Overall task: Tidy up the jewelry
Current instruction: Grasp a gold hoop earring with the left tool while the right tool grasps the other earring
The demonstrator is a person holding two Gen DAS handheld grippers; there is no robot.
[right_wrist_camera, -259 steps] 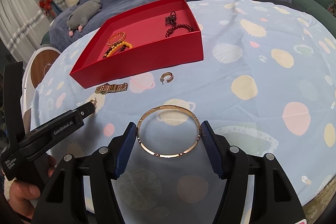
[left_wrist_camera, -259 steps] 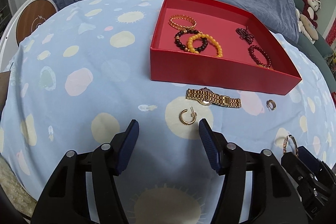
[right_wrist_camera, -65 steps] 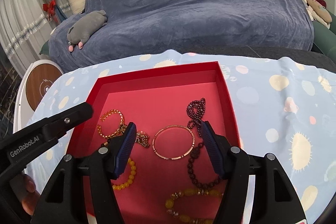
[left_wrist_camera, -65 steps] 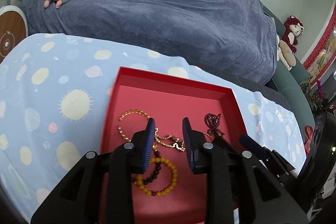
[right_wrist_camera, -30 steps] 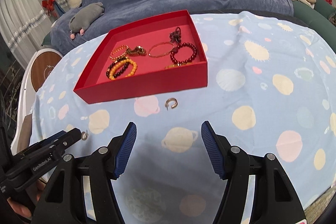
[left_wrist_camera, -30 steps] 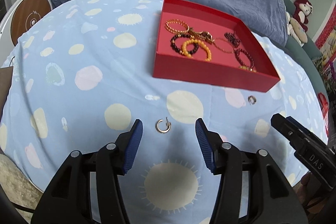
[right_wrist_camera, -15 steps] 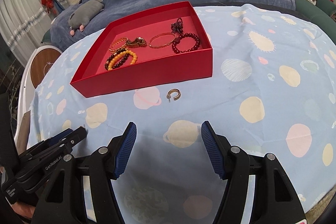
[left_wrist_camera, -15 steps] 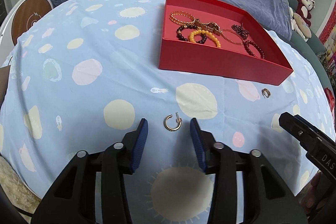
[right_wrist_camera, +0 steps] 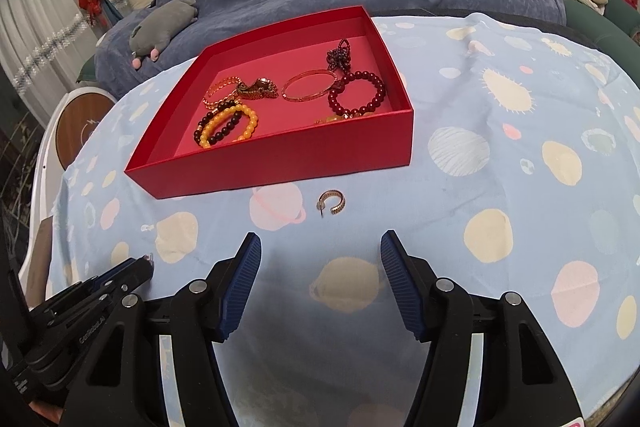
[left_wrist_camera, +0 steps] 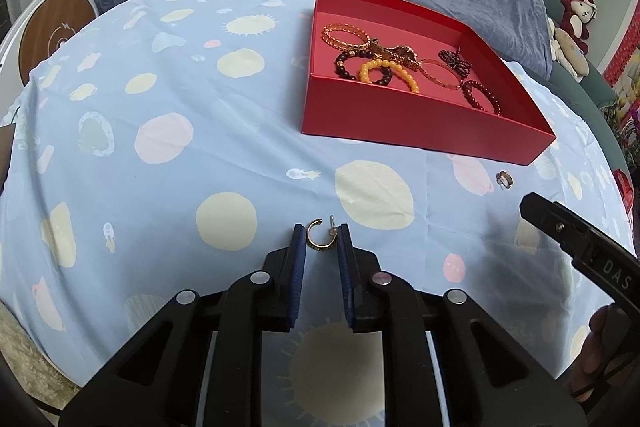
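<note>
Right wrist view: an open red cardboard box (right_wrist_camera: 280, 159) sits on the blue tablecloth printed with planets (right_wrist_camera: 500, 207). It holds a gold chain bracelet (right_wrist_camera: 220, 89), a gold watch (right_wrist_camera: 258, 89), a thin rose-gold bangle (right_wrist_camera: 308, 85), a dark red bead bracelet (right_wrist_camera: 356, 95), a dark beaded cluster (right_wrist_camera: 340, 57), and a yellow bead bracelet (right_wrist_camera: 230, 125) overlapping a dark brown bead bracelet (right_wrist_camera: 214, 127).

The left gripper (left_wrist_camera: 321, 241) has just been closing its jaws; its blue pads (left_wrist_camera: 298, 247) now flank a small gold hoop earring (left_wrist_camera: 319, 239) lying on the cloth, touching or nearly touching it, though a firm pinch cannot be confirmed.

The right gripper (right_wrist_camera: 321, 259) stands wide open and empty above the cloth, with a second gold hoop earring (right_wrist_camera: 332, 202) lying ahead of it, near the box's front wall.
</note>
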